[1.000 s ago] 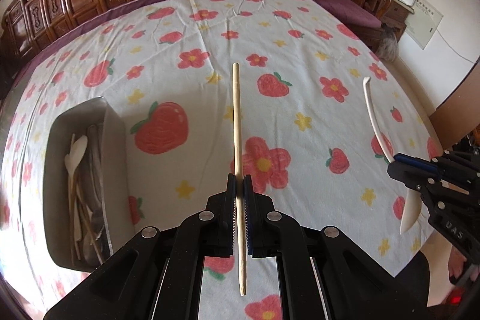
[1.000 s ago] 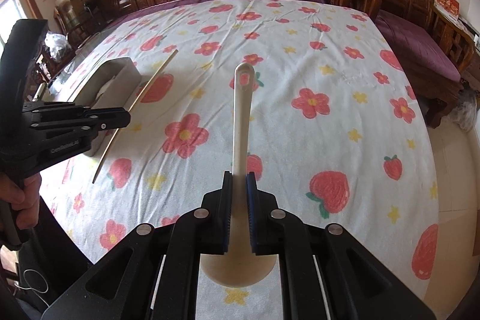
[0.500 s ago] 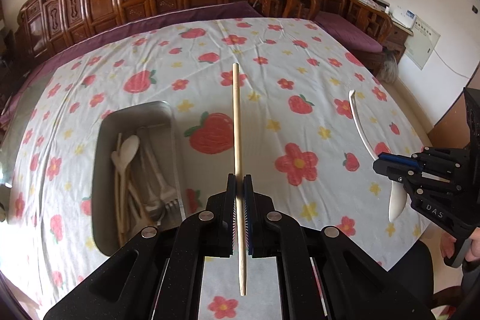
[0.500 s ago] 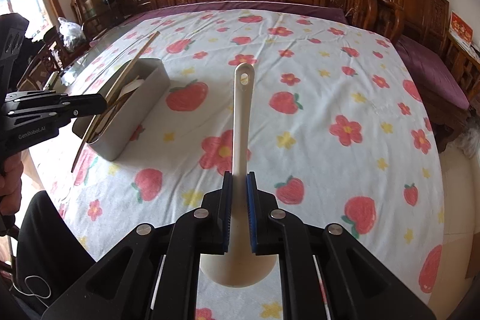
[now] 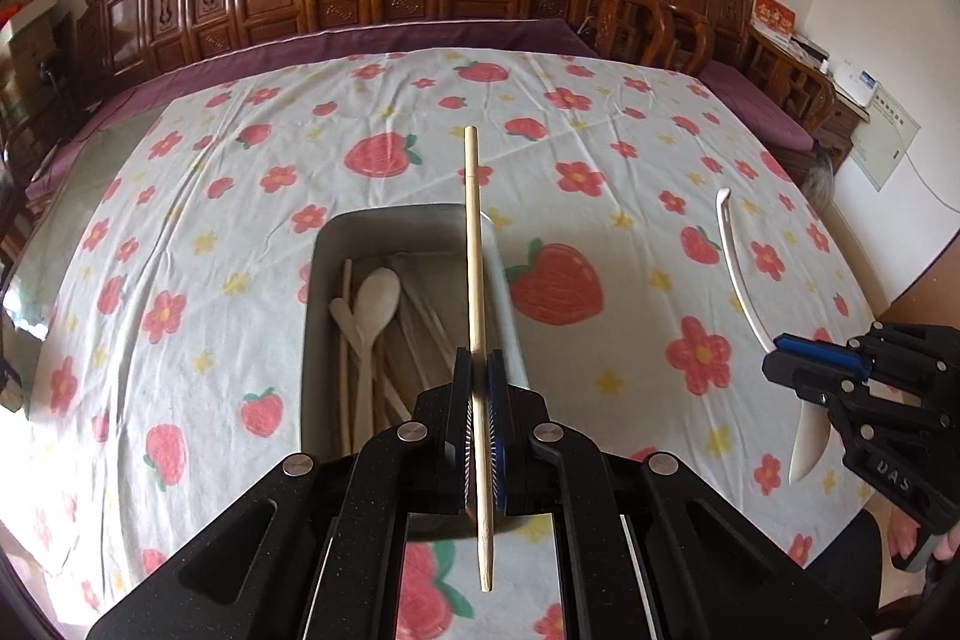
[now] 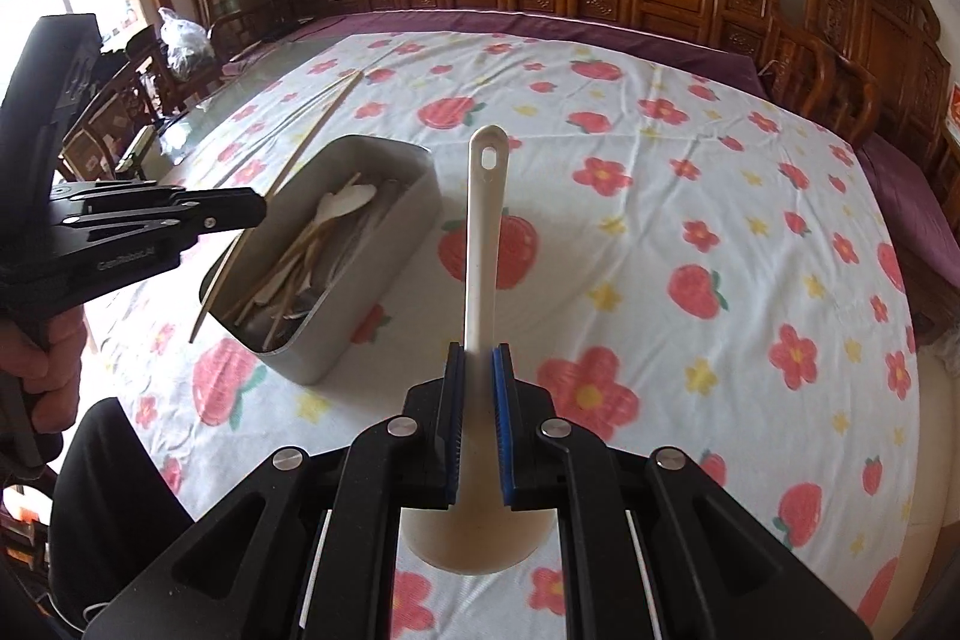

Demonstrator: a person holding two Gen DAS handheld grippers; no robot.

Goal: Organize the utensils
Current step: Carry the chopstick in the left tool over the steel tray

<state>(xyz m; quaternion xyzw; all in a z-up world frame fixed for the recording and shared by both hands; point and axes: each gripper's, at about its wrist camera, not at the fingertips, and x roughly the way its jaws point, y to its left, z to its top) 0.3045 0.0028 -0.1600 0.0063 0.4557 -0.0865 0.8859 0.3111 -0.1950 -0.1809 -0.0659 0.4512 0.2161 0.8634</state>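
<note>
- Chopstick sits clamped in your left gripper, held above the metal tray's right wall
- Tray, on the strawberry tablecloth, holds wooden spoons
- Your right gripper pinches the white spoon by its handle, right of the tray

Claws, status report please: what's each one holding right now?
Left claw shut on chopstick, above tray. Right claw shut on white spoon. Nothing in the way.
</note>
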